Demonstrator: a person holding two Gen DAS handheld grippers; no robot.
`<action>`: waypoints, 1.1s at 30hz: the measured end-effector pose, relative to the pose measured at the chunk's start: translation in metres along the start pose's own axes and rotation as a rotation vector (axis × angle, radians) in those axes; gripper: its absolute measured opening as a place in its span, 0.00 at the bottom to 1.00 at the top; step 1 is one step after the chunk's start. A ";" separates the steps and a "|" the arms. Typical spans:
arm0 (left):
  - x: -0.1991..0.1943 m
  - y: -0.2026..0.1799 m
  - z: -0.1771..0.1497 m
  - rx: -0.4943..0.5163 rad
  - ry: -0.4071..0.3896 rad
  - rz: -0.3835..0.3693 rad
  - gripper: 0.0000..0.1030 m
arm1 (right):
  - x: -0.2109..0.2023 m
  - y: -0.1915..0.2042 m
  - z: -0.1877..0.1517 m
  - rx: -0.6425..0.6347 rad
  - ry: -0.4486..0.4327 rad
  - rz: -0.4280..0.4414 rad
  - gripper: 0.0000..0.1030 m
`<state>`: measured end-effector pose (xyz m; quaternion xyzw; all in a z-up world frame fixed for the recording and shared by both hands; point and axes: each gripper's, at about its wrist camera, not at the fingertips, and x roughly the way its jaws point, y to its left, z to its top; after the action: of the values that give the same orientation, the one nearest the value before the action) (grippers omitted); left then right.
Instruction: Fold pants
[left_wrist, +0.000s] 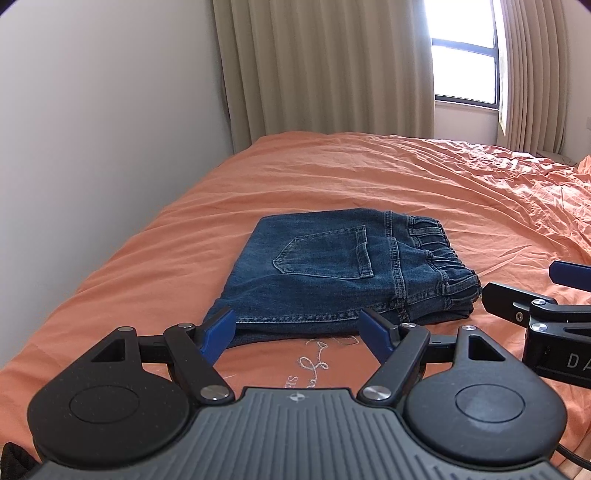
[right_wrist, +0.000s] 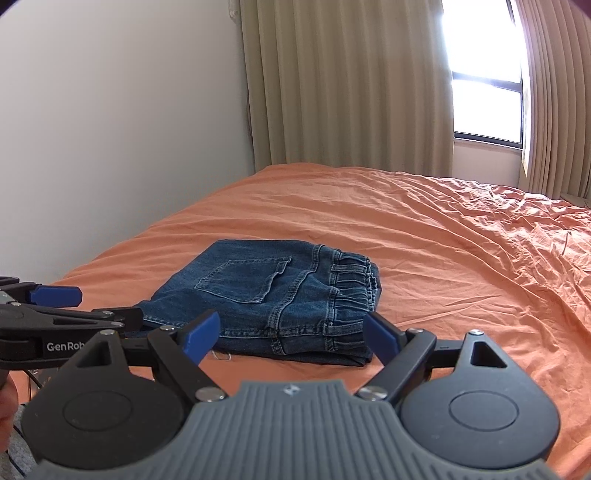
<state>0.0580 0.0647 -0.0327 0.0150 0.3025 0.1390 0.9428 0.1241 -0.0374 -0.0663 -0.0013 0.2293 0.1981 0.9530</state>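
Jeans are lying folded on the bed — thick, heavy, floppy denim. Left tongs and right tongs are hovering spread, empty, beside the jeans' near edge; the stacked waistband looks best for gripping.

bright daylight from blown-out window; soft shadows, sharp focus; fisheye bending, dark vignetted corners

Each tool has black linkage arms, silver pivot screws, blue finger pads, two round black housings and a ribbed grey centre plate; white lettering marks its side.
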 end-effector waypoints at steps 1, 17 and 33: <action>0.000 0.000 0.000 0.000 0.000 0.000 0.86 | -0.001 0.000 0.000 -0.001 -0.001 0.000 0.79; -0.004 0.001 0.002 0.003 0.002 0.007 0.86 | -0.001 0.001 0.000 -0.004 0.003 -0.007 0.79; -0.004 0.002 0.002 0.002 0.005 0.003 0.86 | -0.001 0.003 0.000 -0.010 0.002 -0.011 0.79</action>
<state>0.0553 0.0655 -0.0282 0.0158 0.3049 0.1401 0.9419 0.1219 -0.0348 -0.0656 -0.0074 0.2292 0.1941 0.9538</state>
